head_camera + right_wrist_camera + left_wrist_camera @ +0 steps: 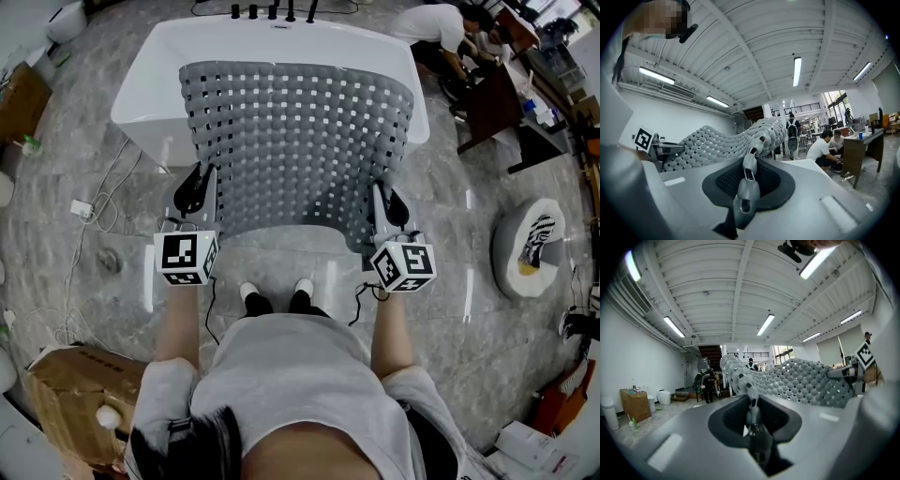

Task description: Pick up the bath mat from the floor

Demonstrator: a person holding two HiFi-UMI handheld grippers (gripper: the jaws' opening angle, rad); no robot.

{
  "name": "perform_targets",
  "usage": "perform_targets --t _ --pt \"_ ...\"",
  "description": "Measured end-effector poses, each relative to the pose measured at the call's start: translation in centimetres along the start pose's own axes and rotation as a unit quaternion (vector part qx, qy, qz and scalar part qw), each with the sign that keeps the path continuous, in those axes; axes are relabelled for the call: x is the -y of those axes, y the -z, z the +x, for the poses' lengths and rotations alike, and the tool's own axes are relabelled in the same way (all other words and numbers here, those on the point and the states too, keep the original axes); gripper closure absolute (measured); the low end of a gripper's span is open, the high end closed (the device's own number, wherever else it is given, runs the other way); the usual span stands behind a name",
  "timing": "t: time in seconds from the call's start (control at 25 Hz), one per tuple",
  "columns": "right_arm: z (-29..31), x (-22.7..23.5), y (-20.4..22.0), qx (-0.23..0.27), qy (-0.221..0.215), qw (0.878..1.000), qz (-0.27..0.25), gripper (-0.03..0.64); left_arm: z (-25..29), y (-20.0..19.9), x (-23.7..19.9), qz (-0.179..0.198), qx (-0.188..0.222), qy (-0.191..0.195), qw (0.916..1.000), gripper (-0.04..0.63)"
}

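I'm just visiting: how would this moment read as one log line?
left hand-held gripper: shut on bath mat corner | right hand-held gripper: shut on other corner | bath mat: off floor, spread before bathtub

The bath mat (295,141) hangs between the left gripper (201,178) and the right gripper (382,199). The bathtub (150,84) stands behind it, on the far floor (75,281). A cardboard box (75,394) lies near left.

I am holding one bath mat (295,141) with two grippers, my left gripper (202,187) and my right gripper (382,204). I am looking down on one white bathtub (150,84) carrying five dark fittings (272,11) along its far rim.
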State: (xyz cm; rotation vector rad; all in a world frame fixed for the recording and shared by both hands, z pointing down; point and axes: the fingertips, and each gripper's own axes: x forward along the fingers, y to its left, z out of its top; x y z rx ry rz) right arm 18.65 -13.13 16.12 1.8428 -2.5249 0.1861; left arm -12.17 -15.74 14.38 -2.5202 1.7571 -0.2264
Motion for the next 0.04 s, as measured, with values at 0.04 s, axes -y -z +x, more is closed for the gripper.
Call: perform_targets --t 0.04 --pt "-0.03 -0.05 -0.01 0.001 0.0 1.0 0.0 0.569 -0.05 -0.05 -0.01 0.001 0.001 0.0 1.0 0.537"
